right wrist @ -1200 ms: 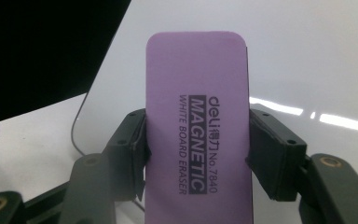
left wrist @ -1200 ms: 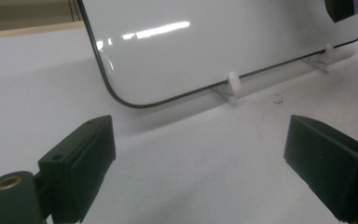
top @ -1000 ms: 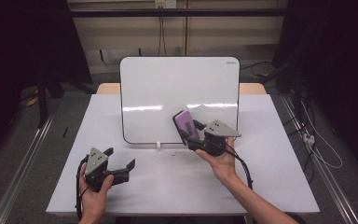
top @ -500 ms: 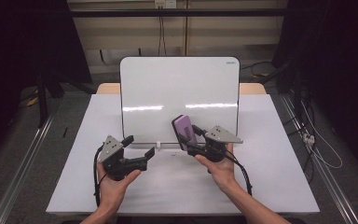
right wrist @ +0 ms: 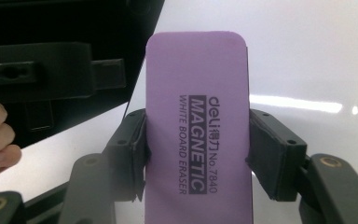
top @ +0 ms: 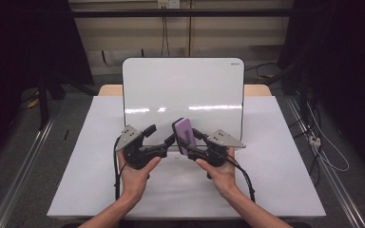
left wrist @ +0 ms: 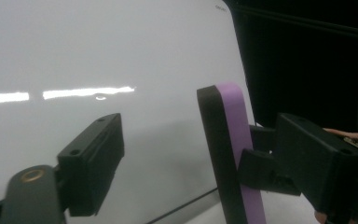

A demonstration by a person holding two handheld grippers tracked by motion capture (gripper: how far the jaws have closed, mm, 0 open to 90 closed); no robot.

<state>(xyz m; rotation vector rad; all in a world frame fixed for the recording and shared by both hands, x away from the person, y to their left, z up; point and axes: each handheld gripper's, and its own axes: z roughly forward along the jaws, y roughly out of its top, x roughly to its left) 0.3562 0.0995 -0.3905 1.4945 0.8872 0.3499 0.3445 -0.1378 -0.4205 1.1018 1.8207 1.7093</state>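
A: Where is the purple eraser [top: 184,136] at this moment?

B: It is in the right gripper [top: 190,142], above the bench [top: 275,180] and just in front of the lower edge of the whiteboard [top: 183,90]. In the right gripper view the two black fingers [right wrist: 133,147] press on the long sides of the eraser [right wrist: 198,130], so they are clamped on it. Its purple face, with the print "MAGNETIC WHITE BOARD ERASER", looks toward that camera.

A: And the left gripper [top: 164,140]?

B: Its fingers are apart. In the left gripper view one finger [left wrist: 91,163] stands at the left, and the eraser [left wrist: 230,154] stands upright at the right, with its black felt side turned to that finger. There is a clear gap between them. In the high view the tips of the left gripper reach close to the eraser.

A: Who holds the grippers?

B: A person, one in each hand, both low over the middle of the bench.
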